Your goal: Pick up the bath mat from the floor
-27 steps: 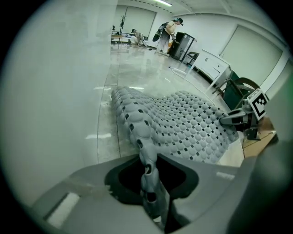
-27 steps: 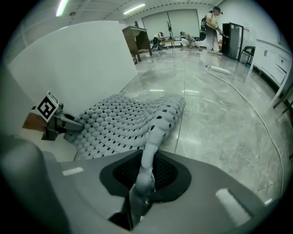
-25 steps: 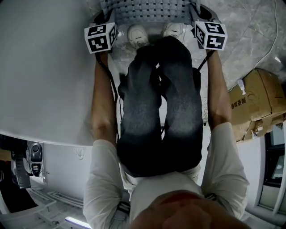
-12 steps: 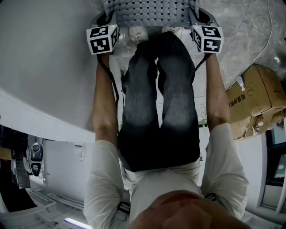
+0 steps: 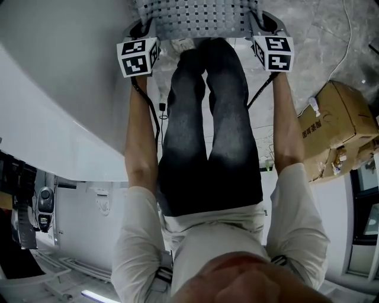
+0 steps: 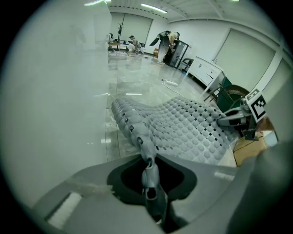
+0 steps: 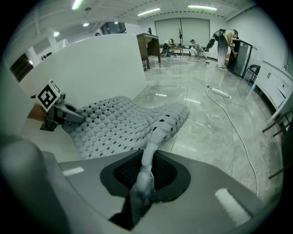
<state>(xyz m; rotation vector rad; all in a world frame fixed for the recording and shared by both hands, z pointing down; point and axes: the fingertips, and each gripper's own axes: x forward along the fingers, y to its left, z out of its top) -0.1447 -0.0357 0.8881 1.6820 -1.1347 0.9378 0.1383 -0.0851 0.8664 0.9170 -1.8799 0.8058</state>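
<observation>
Lift under way: left gripper (image 6: pixel 150 183) and right gripper (image 7: pixel 144 183) are each clamped nearly closed on a corner of the perforated bath mat (image 5: pixel 195 15), slung between them at twelve o'clock, so next raise both evenly to clear the floor (image 7: pixel 215 128).

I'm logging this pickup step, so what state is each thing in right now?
Mat: pinched along one edge, stretched between both grippers, sagging.
Left gripper: shut on the mat's edge.
Right gripper: shut on the mat's edge.
Box: on the floor, untouched.
Cable: lying loose on the floor.
</observation>
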